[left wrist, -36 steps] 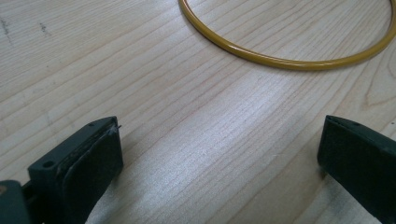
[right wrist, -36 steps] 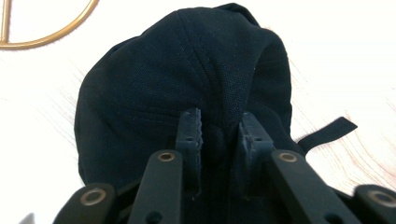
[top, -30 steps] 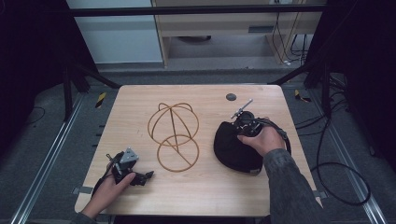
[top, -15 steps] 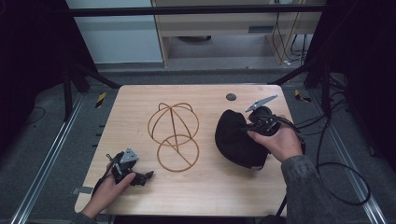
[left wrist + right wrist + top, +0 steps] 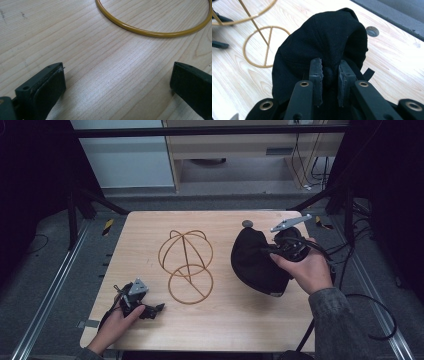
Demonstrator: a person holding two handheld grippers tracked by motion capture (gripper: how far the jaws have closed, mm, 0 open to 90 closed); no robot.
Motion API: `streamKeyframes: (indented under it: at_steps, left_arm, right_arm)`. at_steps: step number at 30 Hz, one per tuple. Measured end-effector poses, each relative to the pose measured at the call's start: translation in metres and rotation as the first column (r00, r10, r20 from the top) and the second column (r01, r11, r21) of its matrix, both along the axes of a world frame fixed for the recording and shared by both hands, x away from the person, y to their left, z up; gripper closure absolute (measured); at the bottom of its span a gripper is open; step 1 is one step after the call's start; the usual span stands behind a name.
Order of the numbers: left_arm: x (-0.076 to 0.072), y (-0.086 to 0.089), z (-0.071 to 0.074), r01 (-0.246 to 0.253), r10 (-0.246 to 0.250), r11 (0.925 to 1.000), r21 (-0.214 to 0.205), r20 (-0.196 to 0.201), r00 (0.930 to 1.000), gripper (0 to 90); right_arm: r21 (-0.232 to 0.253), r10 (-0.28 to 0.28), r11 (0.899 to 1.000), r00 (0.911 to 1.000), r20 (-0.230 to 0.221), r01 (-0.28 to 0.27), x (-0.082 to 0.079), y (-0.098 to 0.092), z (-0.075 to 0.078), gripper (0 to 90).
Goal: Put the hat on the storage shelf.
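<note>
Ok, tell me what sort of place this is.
Most likely a lab or workshop set up for recording, not a home. A bare wooden table stands on grey floor between metal rails, loose cables trail beside it, and dark framing surrounds it, with a wooden bench behind.

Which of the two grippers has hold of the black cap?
The right gripper, its jaws pinched shut on the black cap. The left gripper rests open on the table, holding nothing.
</note>
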State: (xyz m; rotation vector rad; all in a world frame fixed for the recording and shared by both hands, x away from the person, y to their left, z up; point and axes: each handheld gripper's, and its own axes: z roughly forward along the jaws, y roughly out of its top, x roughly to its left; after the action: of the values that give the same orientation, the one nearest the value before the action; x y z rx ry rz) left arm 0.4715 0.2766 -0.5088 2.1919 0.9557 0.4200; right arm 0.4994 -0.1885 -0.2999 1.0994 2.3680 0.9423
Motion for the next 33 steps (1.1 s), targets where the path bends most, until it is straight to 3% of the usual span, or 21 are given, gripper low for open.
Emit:
streamKeyframes:
  at_steps: [5, 23, 33]
  left_arm:
    - [0.0, 0.0, 0.0, 0.0, 0.0, 1.0, 0.001, 0.001, 1.0, 0.0]
    - [0.0, 0.0, 0.0, 0.001, -0.001, 1.0, 0.002, 0.001, 1.0, 0.0]
    - [0.0, 0.0, 0.0, 0.001, -0.001, 1.0, 0.002, 0.001, 1.0, 0.0]
  right_arm:
    - [0.041, -0.009, 0.999, 0.9997, 0.025, 0.008, -0.003, -0.001, 0.01, 77.1]
    - [0.078, 0.011, 0.997, 0.9938, 0.11, -0.02, -0.014, 0.006, 0.061, 77.4]
    - [0.125, 0.027, 0.991, 0.9924, 0.12, -0.042, -0.022, 0.011, 0.07, 77.5]
